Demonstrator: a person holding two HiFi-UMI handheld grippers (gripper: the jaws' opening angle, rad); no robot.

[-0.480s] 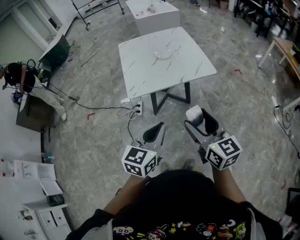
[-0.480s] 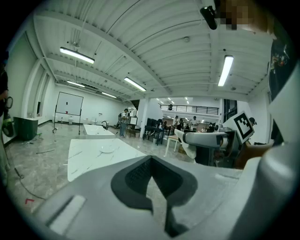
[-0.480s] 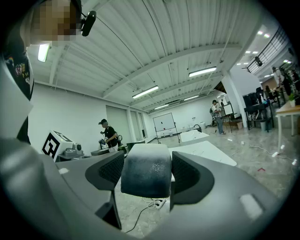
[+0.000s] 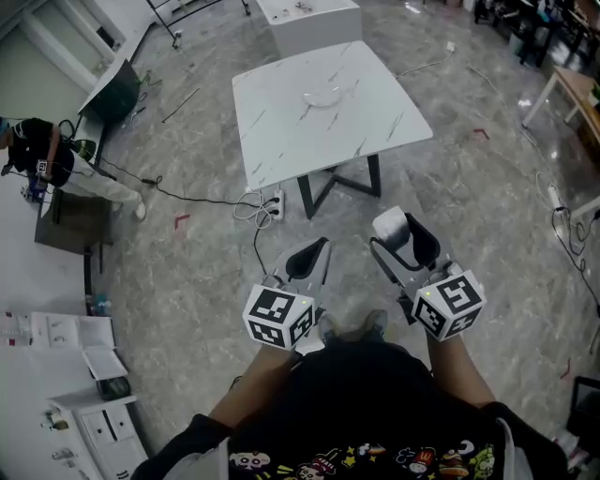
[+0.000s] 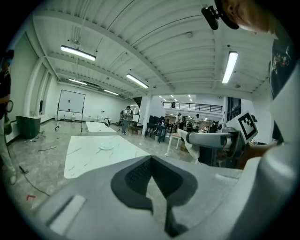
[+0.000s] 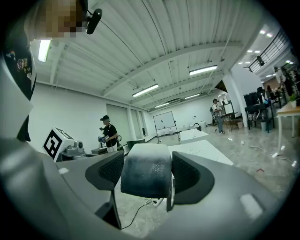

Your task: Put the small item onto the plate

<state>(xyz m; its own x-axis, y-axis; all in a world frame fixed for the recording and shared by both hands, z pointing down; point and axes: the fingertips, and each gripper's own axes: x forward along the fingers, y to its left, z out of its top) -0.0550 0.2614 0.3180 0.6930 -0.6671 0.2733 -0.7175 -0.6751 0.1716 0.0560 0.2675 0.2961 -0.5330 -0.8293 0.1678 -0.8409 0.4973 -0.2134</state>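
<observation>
In the head view a shallow white plate lies on the white marble table well ahead of me. My right gripper is held over the floor, short of the table, shut on the small item, a pale block. The right gripper view shows that small item squeezed between both pads, white on top and dark lower down. My left gripper hangs beside it, shut with nothing in it. In the left gripper view the left gripper has its jaws meeting, with the plate far off on the table.
A power strip and cables lie on the grey floor by the table's legs. A white block-shaped stand sits beyond the table. A person is at the far left, a wooden table at the right, white furniture at the lower left.
The table and plate sit slightly higher in the head view and the person at the left has shifted. Both grippers hold the same pose and grip.
</observation>
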